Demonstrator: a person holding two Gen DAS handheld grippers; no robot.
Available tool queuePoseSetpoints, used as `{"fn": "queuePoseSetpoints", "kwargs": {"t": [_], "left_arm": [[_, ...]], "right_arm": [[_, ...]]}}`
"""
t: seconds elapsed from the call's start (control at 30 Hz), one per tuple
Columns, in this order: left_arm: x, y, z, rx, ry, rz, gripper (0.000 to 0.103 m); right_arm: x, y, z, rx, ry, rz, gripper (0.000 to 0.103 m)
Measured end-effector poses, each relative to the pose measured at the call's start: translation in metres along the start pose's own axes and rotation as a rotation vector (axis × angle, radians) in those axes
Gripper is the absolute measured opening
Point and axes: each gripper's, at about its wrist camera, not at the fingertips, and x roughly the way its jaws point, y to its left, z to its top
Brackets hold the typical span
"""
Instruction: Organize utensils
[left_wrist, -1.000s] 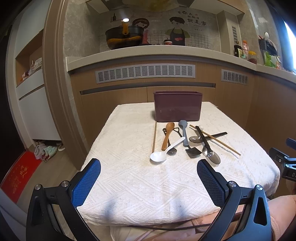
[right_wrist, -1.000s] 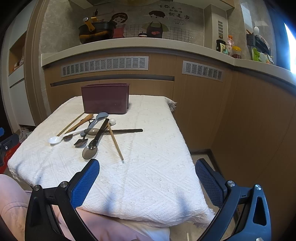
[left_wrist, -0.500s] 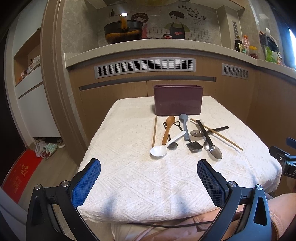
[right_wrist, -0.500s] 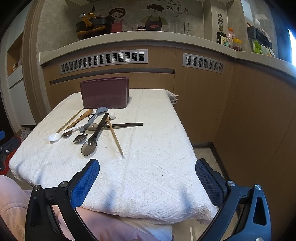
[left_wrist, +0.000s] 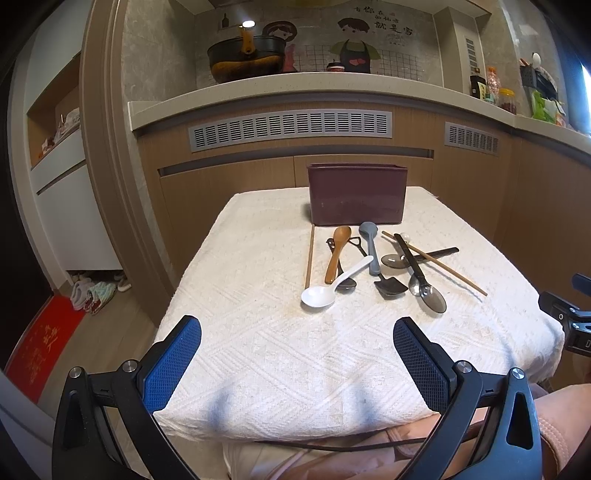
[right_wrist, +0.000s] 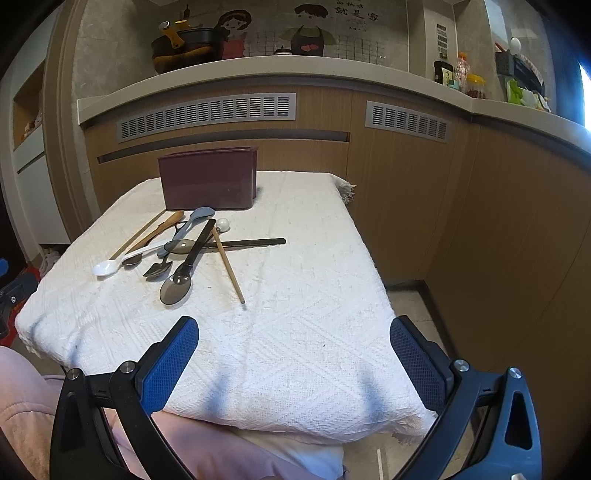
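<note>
A dark maroon box (left_wrist: 357, 194) (right_wrist: 209, 182) stands at the far end of the cloth-covered table (left_wrist: 258, 332). In front of it lies a pile of utensils: a white spoon (left_wrist: 320, 294) (right_wrist: 107, 267), a wooden spoon (left_wrist: 337, 252), a grey spoon (left_wrist: 370, 240), a dark translucent spoon (left_wrist: 430, 297) (right_wrist: 176, 288), a black-handled spoon, and chopsticks (left_wrist: 436, 263) (right_wrist: 229, 266). My left gripper (left_wrist: 297, 363) is open and empty above the near table edge. My right gripper (right_wrist: 293, 363) is open and empty at the near right edge.
A wooden counter front with vent grilles (left_wrist: 290, 129) runs behind the table. A wok (left_wrist: 245, 59) sits on the counter. The person's legs in pink (right_wrist: 33, 413) are under the near edge. A red mat (left_wrist: 37, 349) and slippers lie on the floor at left.
Both grippers have dropped a little and tilted upward, so the table looks flatter and the counter higher. The utensils and box have not moved.
</note>
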Motion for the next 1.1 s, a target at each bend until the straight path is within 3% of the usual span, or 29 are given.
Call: {"fn": "queuePoseSetpoints", "kwargs": {"t": [1.1], "left_arm": [[-0.0041, 0.0035, 0.001, -0.011, -0.007, 0.002, 0.103]], "right_arm": [[-0.0064, -0.0011, 0.0027, -0.003, -0.015, -0.005, 0.103]]}}
